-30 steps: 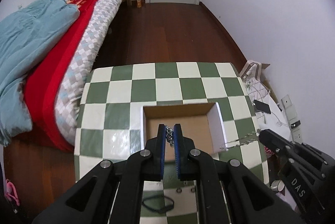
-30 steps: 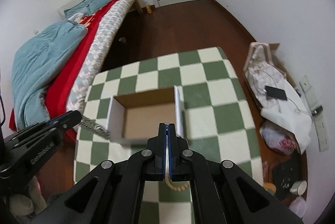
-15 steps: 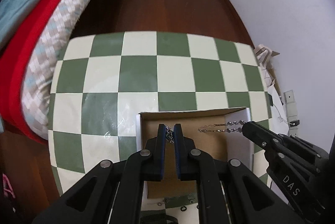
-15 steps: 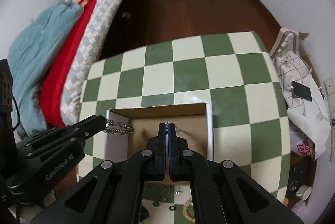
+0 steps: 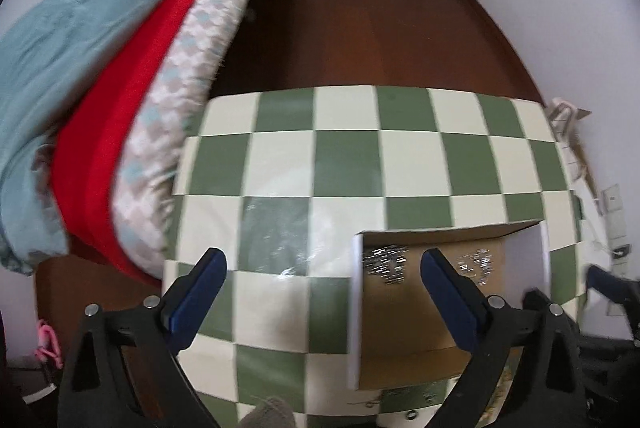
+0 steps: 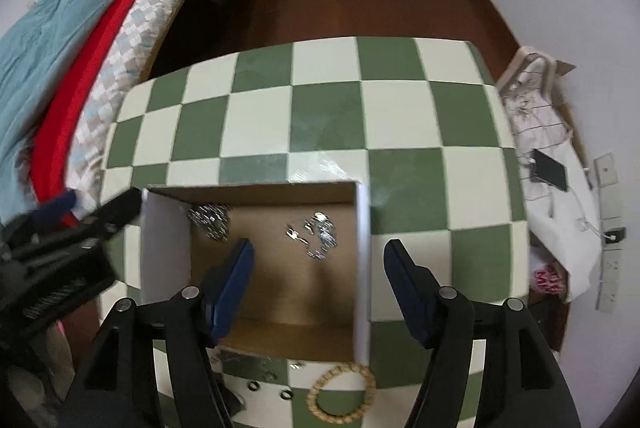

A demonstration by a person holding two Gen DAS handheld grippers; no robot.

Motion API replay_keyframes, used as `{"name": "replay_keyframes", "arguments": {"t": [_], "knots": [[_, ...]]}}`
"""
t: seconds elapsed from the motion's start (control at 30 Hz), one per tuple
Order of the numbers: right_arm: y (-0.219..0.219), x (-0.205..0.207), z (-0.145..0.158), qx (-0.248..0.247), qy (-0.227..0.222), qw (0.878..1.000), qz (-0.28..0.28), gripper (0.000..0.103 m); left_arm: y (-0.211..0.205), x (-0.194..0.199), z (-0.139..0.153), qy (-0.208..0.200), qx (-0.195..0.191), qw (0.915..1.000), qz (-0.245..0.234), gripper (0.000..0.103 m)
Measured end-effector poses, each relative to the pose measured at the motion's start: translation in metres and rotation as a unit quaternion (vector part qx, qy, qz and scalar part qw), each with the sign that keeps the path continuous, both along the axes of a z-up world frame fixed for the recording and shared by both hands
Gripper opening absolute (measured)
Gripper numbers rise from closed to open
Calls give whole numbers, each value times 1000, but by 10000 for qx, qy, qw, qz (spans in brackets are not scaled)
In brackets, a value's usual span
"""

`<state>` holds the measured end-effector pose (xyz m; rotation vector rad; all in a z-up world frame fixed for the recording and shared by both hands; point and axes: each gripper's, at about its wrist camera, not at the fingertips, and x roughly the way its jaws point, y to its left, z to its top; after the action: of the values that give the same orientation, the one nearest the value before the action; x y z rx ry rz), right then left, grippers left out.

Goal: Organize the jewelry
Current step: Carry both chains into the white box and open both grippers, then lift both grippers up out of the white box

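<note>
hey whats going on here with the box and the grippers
A person with a handheld gripper in each hand is sorting jewelry on a green-and-white checkered table. Both the left gripper and the right gripper are open and hold nothing. Two silver chains lie apart on the floor of the open cardboard box: a heavier one by its left wall and a finer one toward the right. A beaded bracelet and a few small rings sit on the table outside the box.

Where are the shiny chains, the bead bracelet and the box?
chains point(image 6: 318, 234), right wrist view, middle of the pile
bead bracelet point(image 6: 316, 390), right wrist view, left of the ring
box point(image 6: 362, 252), right wrist view, right wall
</note>
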<state>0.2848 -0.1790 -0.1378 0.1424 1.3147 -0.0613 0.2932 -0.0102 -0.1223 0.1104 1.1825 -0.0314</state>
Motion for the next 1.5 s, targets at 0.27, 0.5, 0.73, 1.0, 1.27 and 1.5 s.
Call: {"name": "replay_keyframes", "arguments": {"t": [0.27, 0.5, 0.73, 1.0, 1.27, 1.5], "knots": [[12, -38, -10, -383, 86, 9990, 197, 103, 8, -43, 4, -423, 205, 9989, 0, 103], [21, -67, 1, -444, -233, 9987, 89, 103, 19, -73, 16, -621, 188, 9978, 127, 103], [27, -96, 36, -602, -737, 9954, -55, 103, 31, -108, 45, -914, 146, 9955, 186, 103], [32, -142, 89, -845, -1402, 9863, -187, 103, 40, -159, 88, -1473, 170, 9886, 257, 103], [40, -191, 136, -775, -1949, 9776, -163, 103, 44, -207, 125, -1969, 205, 9798, 295, 103], [48, -229, 159, -627, -2209, 9732, -121, 103, 53, -232, 129, -2101, 89, 9766, 451, 103]]}}
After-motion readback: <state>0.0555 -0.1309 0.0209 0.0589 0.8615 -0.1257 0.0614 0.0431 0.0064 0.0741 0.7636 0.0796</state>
